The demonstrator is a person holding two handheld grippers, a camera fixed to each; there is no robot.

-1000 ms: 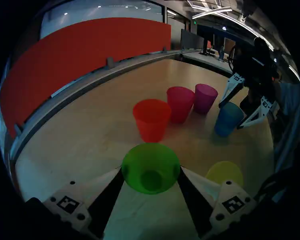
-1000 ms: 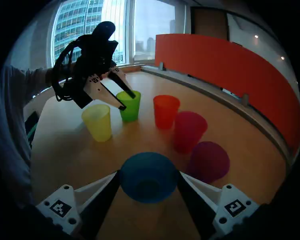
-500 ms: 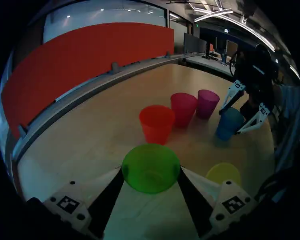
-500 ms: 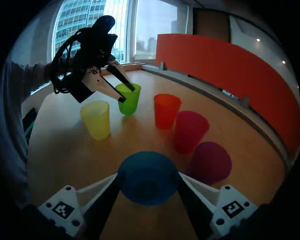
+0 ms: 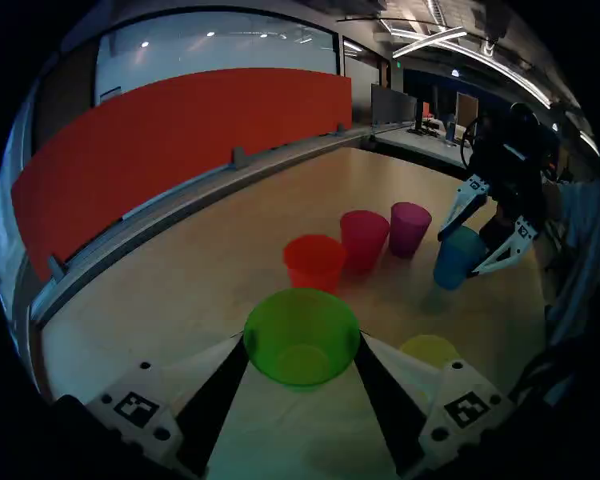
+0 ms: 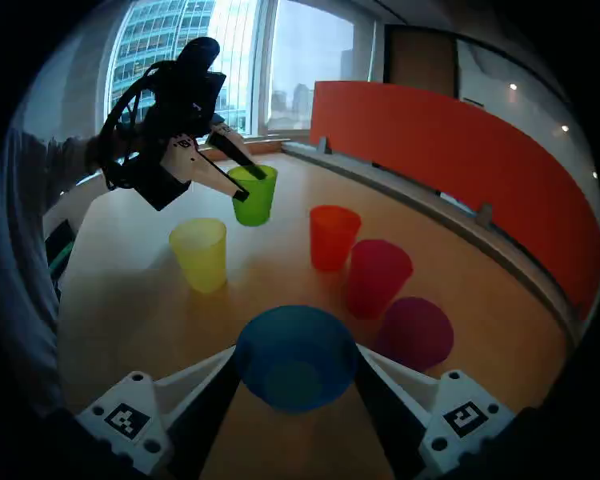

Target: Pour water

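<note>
My left gripper (image 5: 302,352) is shut on a green cup (image 5: 302,336), held upright above the wooden table (image 5: 180,288). From the right gripper view the same green cup (image 6: 254,194) hangs in the air, clamped by the left gripper (image 6: 248,182). My right gripper (image 6: 297,368) is shut on a blue cup (image 6: 297,356), also lifted. In the left gripper view the blue cup (image 5: 458,256) sits between the right gripper's fingers (image 5: 460,210) at the right.
On the table stand a yellow cup (image 6: 199,253), an orange cup (image 6: 333,235), a red cup (image 6: 374,276) and a purple cup (image 6: 417,332). An orange partition (image 5: 180,136) runs along the far table edge. A sleeve (image 6: 28,240) is at the left.
Both grippers have lifted their cups: the green cup and the blue cup have risen off the table, and the standing cups appear lower and farther away.
</note>
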